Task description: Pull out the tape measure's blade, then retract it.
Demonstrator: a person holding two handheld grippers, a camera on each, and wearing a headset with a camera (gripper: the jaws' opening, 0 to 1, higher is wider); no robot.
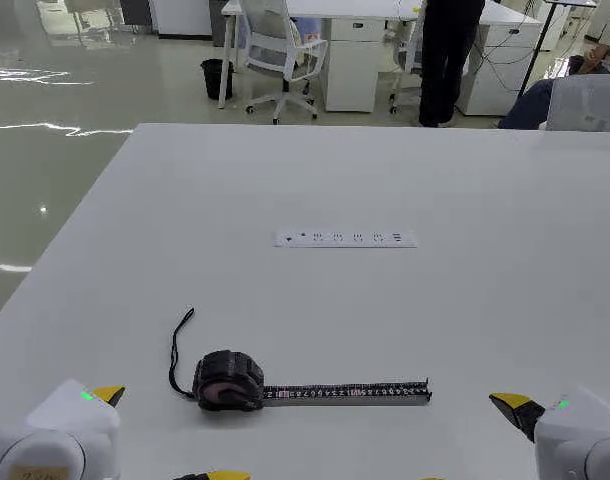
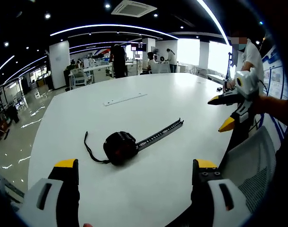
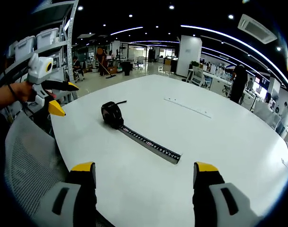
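A black tape measure (image 1: 228, 381) lies on the white table (image 1: 385, 170) near its front edge. Its blade (image 1: 347, 392) is drawn out to the right and lies flat, and a black wrist strap (image 1: 177, 352) curls off to the left. My left gripper (image 1: 163, 435) is open and empty, near and left of the case (image 2: 119, 146). My right gripper (image 1: 480, 440) is also open and empty, just right of the blade's tip (image 3: 174, 157). From each gripper view the other gripper shows beyond the table edge: the right gripper (image 2: 220, 113) and the left gripper (image 3: 63, 98).
A white power strip (image 1: 345, 239) sits flush in the table's middle. Beyond the far edge stand an office chair (image 1: 280, 55), white desks and a person (image 1: 447, 50). A mesh chair back (image 3: 26, 156) sits close by the table's near edge.
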